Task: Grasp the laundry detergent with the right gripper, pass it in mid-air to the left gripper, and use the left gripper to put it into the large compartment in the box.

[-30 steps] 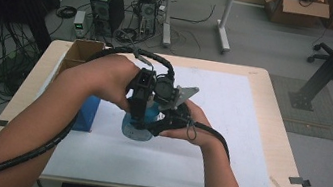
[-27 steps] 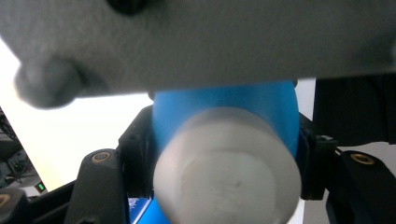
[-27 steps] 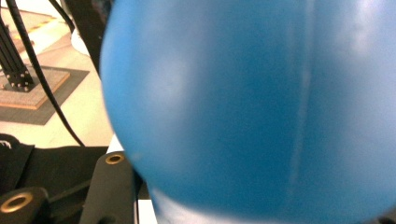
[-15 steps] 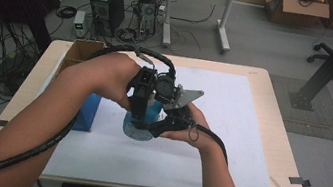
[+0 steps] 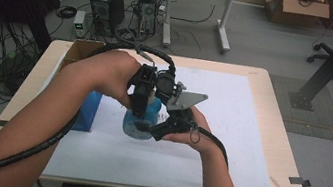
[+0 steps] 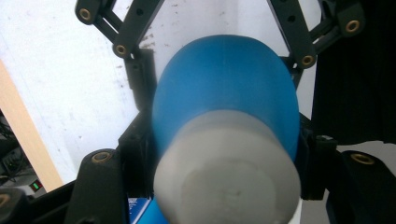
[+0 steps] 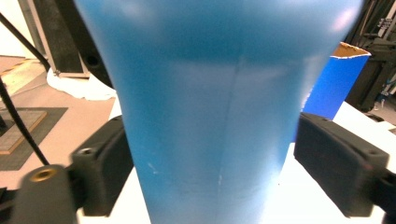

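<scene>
Blue bottle [image 5: 143, 117] at frame centre, clamped by the left gripper [image 5: 140, 112].
Since the earlier frame the right gripper [image 5: 151, 130] has been opening; its jaws now flank the bottle's body, released.

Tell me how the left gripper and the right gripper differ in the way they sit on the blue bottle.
The left gripper is shut on the bottle. The right gripper has just been opening its jaws, and a gap shows beside one pad.
The left gripper clamps just under the white cap, while the right gripper stands at the wider body.
Both have the bottle between their jaws.
</scene>
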Demonstrator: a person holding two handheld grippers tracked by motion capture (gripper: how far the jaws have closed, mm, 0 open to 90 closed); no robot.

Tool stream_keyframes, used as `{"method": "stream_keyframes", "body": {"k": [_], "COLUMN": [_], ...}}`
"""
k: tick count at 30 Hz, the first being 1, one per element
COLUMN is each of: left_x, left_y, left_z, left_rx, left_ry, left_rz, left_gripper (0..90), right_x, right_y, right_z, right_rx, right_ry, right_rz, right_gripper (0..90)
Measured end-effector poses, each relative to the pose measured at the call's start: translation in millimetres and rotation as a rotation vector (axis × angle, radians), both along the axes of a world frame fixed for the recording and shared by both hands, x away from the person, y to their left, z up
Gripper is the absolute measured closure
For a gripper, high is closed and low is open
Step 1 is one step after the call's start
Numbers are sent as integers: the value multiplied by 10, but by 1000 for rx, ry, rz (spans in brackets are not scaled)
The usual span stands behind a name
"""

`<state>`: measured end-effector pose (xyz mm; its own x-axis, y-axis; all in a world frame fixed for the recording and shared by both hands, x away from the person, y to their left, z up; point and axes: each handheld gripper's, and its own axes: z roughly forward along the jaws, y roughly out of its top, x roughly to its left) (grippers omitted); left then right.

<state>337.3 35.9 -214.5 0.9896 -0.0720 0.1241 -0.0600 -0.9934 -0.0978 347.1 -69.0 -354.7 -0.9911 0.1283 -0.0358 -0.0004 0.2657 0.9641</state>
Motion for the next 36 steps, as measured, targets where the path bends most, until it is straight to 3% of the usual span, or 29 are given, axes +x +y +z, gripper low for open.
{"method": "stream_keyframes", "body": {"k": [8,15,20,30,33,36], "left_x": [34,80,108,292,423,483], "left_y": [25,45,61,226,347,406], "left_z": [3,58,121,365,492,561], "left_rx": [-4,-6,5,-2,-13,-17], "left_ry": [16,37,38,42,67,73], "left_rz": [15,47,76,202,273,304], "left_gripper": [383,382,382,382,381,382], "right_x": [18,-5,-8,24,51,69], "right_y": [-19,-149,-256,-657,-751,-812], "right_z": [-23,35,58,182,211,229], "right_rx": [10,28,13,-32,-53,-51], "right_ry": [27,6,9,12,10,17], "right_rz": [-13,-10,-21,-86,-107,-122], "right_gripper": [0,0,0,0,0,0]}}
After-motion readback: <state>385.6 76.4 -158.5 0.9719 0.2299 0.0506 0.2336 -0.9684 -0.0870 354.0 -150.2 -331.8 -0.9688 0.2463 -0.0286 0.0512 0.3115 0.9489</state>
